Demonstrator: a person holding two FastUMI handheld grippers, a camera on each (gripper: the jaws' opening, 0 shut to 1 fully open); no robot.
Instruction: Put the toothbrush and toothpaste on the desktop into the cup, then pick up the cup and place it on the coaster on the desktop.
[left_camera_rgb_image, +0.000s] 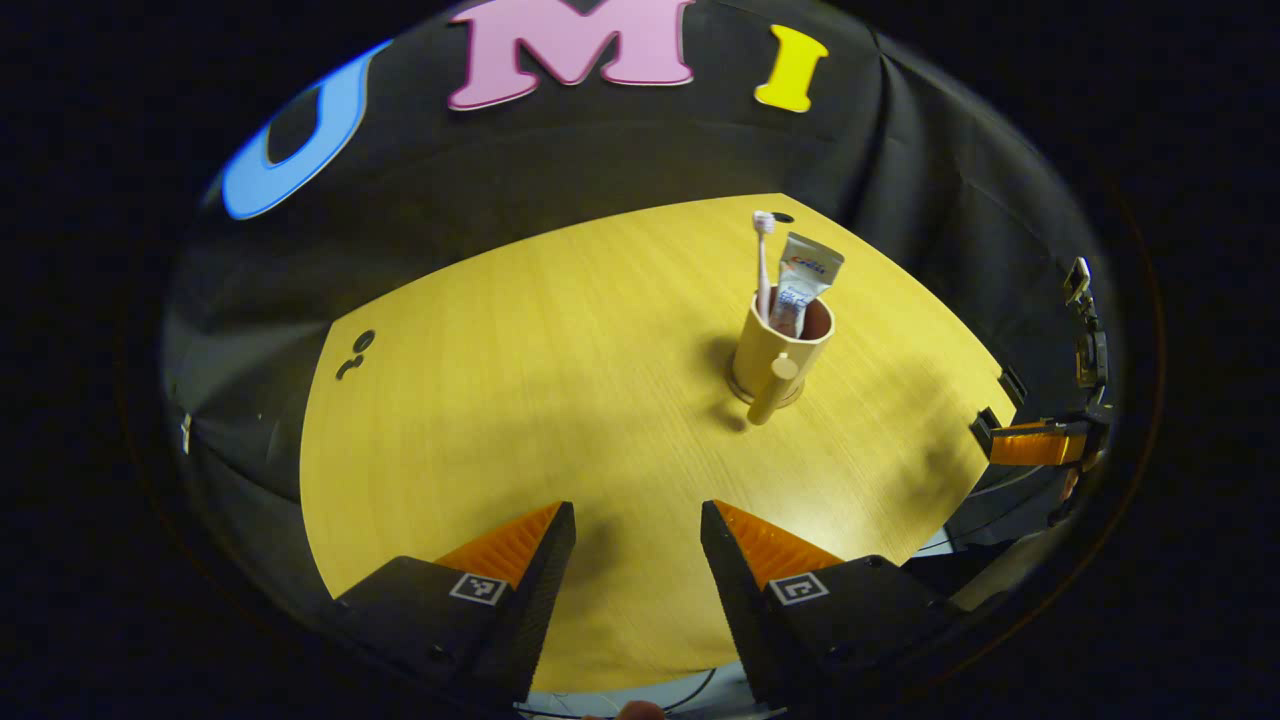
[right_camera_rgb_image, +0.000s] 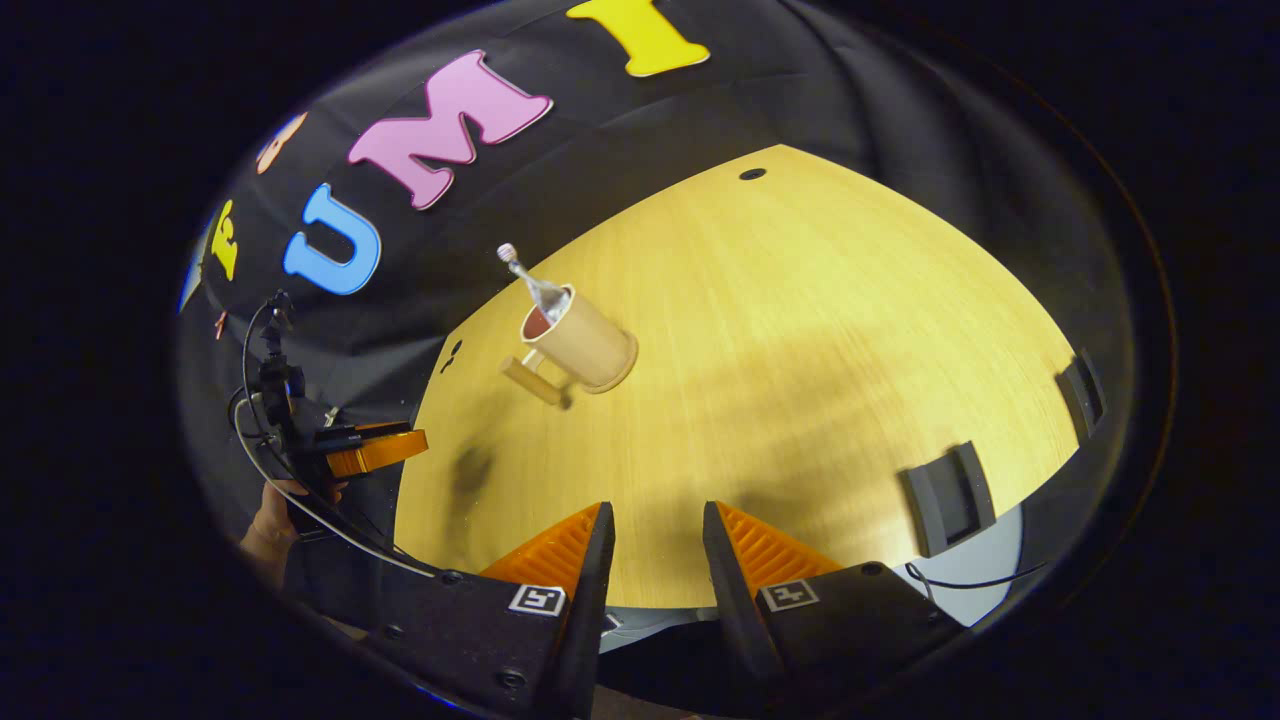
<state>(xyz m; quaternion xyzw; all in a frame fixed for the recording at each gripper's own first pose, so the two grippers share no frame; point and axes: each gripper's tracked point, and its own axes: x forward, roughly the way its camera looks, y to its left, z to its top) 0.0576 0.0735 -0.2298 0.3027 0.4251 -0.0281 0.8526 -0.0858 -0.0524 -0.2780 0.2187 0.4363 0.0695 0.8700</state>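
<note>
Cup (left_camera_rgb_image: 778, 352): tan, with a handle, upright on the table at about 1 o'clock from the left claw, well apart from it; in the right gripper view (right_camera_rgb_image: 580, 345) it lies toward 11 o'clock.
Toothbrush (left_camera_rgb_image: 763, 262): stands in the cup, head up, on the 9 o'clock side of the toothpaste.
Toothpaste (left_camera_rgb_image: 803, 283): tube upright in the cup, leaning toward 1 o'clock.
Coaster (left_camera_rgb_image: 762, 392): a thin round base seems to show under the cup, though the rim is hard to make out.
Table (left_camera_rgb_image: 560, 380): yellow wood grain.
Left claw (left_camera_rgb_image: 637, 560): jaws spread wide, nothing between them, over the table's near edge.
Right claw (right_camera_rgb_image: 657, 550): jaws parted with a narrower gap, holding nothing, at the near edge.
</note>
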